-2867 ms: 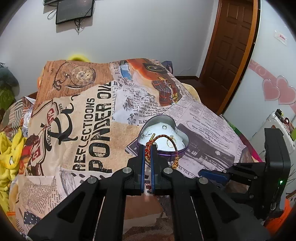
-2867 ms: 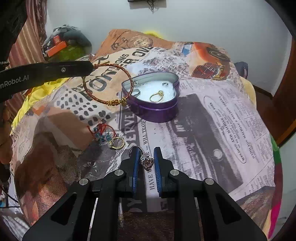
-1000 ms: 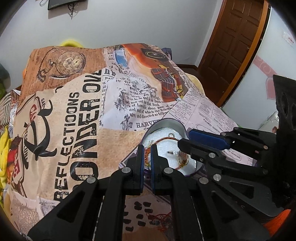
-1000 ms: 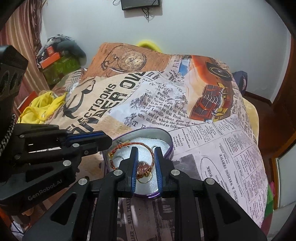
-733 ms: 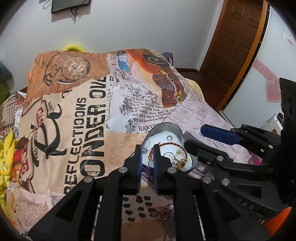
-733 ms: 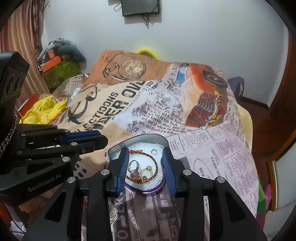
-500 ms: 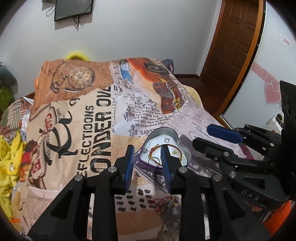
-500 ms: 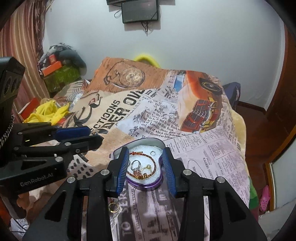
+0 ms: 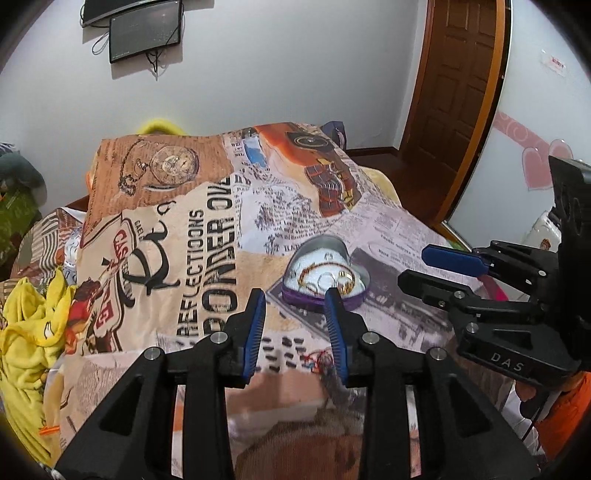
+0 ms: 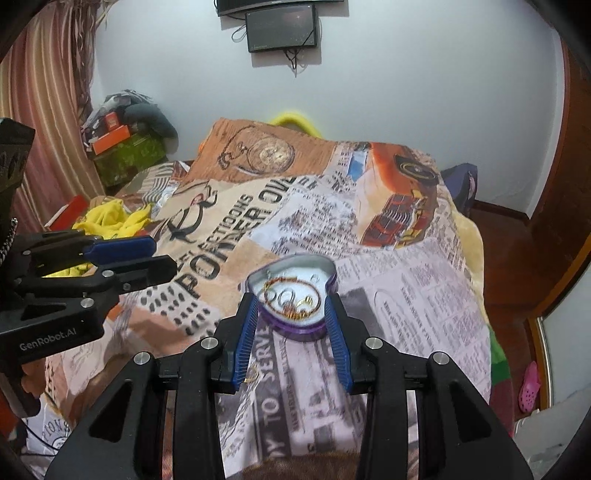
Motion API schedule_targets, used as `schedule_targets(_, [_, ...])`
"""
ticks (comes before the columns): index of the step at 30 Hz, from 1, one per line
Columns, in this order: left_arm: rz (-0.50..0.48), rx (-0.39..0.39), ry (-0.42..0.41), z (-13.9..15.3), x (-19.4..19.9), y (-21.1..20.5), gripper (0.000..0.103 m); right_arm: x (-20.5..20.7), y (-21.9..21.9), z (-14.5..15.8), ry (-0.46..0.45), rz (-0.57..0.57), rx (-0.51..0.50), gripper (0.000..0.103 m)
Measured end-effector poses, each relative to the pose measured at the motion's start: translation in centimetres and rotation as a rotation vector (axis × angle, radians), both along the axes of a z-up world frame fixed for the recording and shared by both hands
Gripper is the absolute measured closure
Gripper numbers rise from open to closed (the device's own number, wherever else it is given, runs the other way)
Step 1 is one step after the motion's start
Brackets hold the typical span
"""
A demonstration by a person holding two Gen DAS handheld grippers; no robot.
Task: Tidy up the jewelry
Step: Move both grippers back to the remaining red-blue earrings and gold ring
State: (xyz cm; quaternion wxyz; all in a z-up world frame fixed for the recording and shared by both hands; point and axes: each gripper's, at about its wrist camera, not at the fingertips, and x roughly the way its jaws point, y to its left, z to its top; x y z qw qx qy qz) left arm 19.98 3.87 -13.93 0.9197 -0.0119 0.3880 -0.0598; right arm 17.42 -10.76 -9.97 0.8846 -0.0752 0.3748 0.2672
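On the blanket (image 10: 406,280) spread over the bed sits the heart-shaped tin (image 10: 293,295) with a bracelet (image 10: 291,291) and what look like small rings inside, another ring (image 10: 252,373) lying on the blanket nearer the camera, and a wall screen (image 10: 282,31) behind.

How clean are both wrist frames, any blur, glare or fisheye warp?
Left wrist: heart tin sharp, blanket under the left gripper smeared, door frame bowed by fisheye. Right wrist: print near the right gripper soft, corners vignetted black; no strong glare in either.
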Motion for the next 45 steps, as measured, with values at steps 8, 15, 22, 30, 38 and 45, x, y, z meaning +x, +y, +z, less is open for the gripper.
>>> schedule_targets(8, [0.012,-0.032,0.074,-3.0,-1.0,0.5,0.071,-1.0,0.6,-3.8,0.107,0.030,-0.027,0.069])
schedule_targets(15, [-0.001,-0.033,0.130,-5.5,-1.2,0.5,0.071,-1.3,1.9,-6.7,0.184,0.070,-0.067,0.069])
schedule_targets(22, [0.003,-0.049,0.158,-7.0,-0.8,0.9,0.071,-1.1,3.2,-7.9,0.182,0.100,-0.093,0.069])
schedule_targets(30, [-0.007,-0.062,0.180,-7.8,-0.4,1.3,0.071,-1.3,3.6,-8.2,0.169,0.130,-0.105,0.084])
schedule_targets(38, [-0.031,-0.064,0.198,-8.3,0.3,0.4,0.066,-1.2,2.8,-7.9,0.159,0.120,-0.073,0.084])
schedule_targets(45, [-0.056,-0.057,0.212,-9.0,0.9,-0.9,0.064,-0.8,1.0,-7.2,0.149,0.063,-0.048,0.084])
